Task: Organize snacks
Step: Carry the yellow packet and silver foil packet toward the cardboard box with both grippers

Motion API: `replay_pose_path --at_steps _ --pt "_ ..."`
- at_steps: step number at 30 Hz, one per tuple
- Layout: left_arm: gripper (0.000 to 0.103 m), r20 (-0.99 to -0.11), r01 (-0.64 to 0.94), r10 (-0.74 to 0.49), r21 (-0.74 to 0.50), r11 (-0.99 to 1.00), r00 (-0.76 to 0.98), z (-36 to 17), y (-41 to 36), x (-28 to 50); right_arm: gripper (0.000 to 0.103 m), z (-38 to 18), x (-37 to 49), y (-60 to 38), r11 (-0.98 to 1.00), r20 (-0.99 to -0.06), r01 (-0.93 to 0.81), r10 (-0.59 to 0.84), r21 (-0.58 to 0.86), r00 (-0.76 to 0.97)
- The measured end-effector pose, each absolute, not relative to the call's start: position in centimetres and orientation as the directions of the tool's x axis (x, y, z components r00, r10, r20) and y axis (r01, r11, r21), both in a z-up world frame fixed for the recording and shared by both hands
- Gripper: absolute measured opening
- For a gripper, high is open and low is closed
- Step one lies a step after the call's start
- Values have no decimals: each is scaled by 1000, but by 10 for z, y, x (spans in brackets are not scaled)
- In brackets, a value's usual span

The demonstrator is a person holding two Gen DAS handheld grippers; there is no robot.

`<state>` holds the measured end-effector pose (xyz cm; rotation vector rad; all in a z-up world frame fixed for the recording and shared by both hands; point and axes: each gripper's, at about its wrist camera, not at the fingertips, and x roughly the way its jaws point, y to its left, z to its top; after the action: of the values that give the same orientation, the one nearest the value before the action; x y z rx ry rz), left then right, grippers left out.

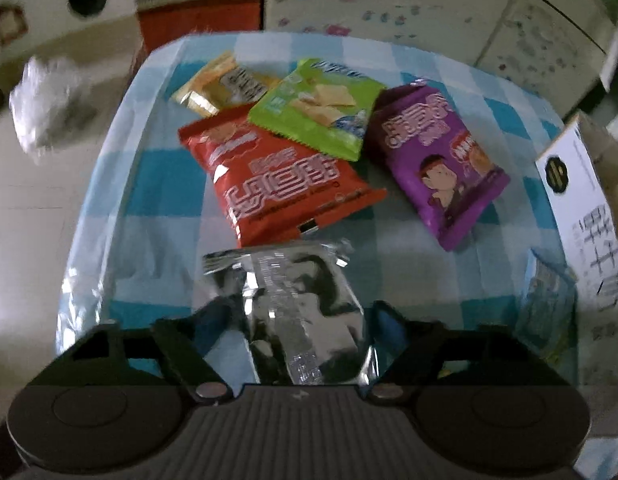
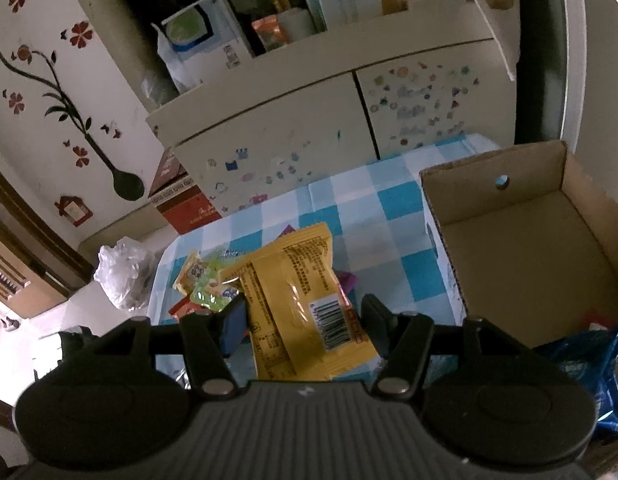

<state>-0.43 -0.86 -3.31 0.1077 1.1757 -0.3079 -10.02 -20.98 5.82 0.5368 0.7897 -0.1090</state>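
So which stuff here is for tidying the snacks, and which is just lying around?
For the job:
silver packet
red packet
green packet
purple packet
yellow packet
cardboard box

Just lying about:
plastic bag
red carton
cupboard

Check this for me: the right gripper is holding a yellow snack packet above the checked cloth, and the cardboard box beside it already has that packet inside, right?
No. The cardboard box holds no yellow packet; the right wrist view shows the yellow snack packet between the right gripper fingers.
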Motion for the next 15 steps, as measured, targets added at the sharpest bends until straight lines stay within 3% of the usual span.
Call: replay_pose_path --at_steps 3,15 --pt "69 -907 275 -223 -126 953 356 -30 -4 -5 62 57 -100 -208 865 -705 282 109 414 701" --pt "69 -809 251 -299 -193 949 507 18 16 -36 62 59 -106 -212 876 -705 270 105 400 702"
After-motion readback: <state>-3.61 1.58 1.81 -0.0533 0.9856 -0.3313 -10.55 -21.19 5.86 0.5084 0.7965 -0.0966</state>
